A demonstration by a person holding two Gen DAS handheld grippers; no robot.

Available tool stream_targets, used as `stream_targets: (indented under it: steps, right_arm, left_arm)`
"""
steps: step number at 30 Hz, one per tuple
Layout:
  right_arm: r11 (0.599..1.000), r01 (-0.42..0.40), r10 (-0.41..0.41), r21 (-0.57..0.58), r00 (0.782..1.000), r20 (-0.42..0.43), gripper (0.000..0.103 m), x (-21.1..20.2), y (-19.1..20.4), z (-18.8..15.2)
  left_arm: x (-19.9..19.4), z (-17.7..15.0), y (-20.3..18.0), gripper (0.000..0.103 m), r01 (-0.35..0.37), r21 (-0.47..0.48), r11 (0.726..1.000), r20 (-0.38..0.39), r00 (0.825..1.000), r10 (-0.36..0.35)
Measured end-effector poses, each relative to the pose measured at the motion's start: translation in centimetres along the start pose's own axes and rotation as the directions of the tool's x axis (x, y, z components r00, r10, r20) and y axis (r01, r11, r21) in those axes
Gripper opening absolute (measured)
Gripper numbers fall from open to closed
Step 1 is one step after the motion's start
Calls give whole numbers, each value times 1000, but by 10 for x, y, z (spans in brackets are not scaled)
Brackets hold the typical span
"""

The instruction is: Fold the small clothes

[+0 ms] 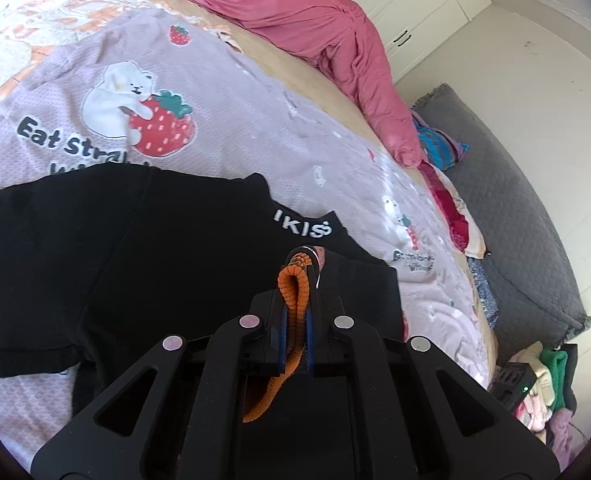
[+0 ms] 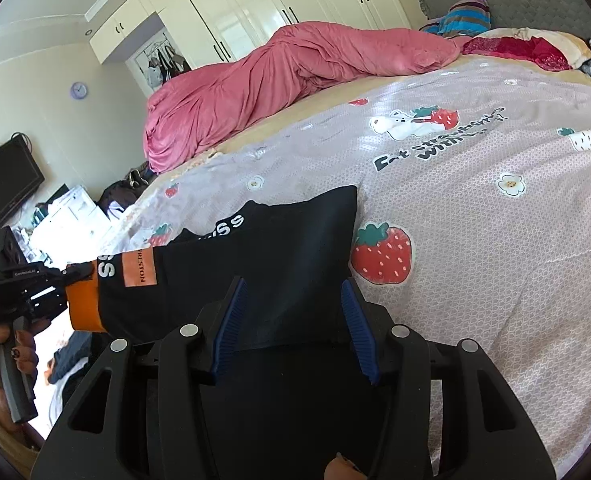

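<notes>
Shirt fold, 2 grippers on bed.
My left gripper [image 1: 304, 258] pinches the black shirt [image 1: 135, 248] cuff; right gripper [image 2: 293, 320] spread, empty. Cuff may slip, spoiling the fold.

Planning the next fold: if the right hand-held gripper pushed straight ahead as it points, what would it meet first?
Probably the black garment lying between its open fingers, then the strawberry-print sheet beyond; depth is uncertain.

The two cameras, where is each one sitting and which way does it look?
Left wrist: sits on the left tool, looking down its shut fingers at the black shirt on the bed cover.
Right wrist: sits on the right tool, open over the shirt; the person's left hand shows.
Both share the shirt, bed cover and pink blanket.
</notes>
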State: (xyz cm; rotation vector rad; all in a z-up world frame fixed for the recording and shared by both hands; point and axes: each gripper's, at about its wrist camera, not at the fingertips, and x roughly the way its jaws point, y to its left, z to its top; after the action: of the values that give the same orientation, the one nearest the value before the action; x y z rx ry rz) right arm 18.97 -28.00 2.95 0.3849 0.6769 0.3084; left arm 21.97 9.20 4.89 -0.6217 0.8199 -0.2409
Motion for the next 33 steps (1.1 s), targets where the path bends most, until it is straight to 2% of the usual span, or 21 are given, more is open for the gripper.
stream_targets:
  steps: [5,17,24,29,33]
  right_arm:
    - [1000,3,-3,-6,1000,-1,49,2,1,-1]
    - [1000,9,-9,-27,1000,-5,49,5,4,-2]
    - [1000,6,-7,-30,1000,-6,49,5,5,-2]
    - [1000,-21,20,-24,1000,-9,49,5,6,0]
    - [999,-28,28,-41,1000,-12,49,5,11,2]
  left_arm:
    - [-4,-1,0,1,-19,26,999,2,1000,19]
    - [-17,1,-6,2,-102,77,992,68,993,97]
    - [-23,3,-12,2,-116,96,989,98,989,106]
    - [-16,0,-15,2,-127,123,984,76,990,118]
    - [7,-7,-12,2,-155,142,978,16,988,154]
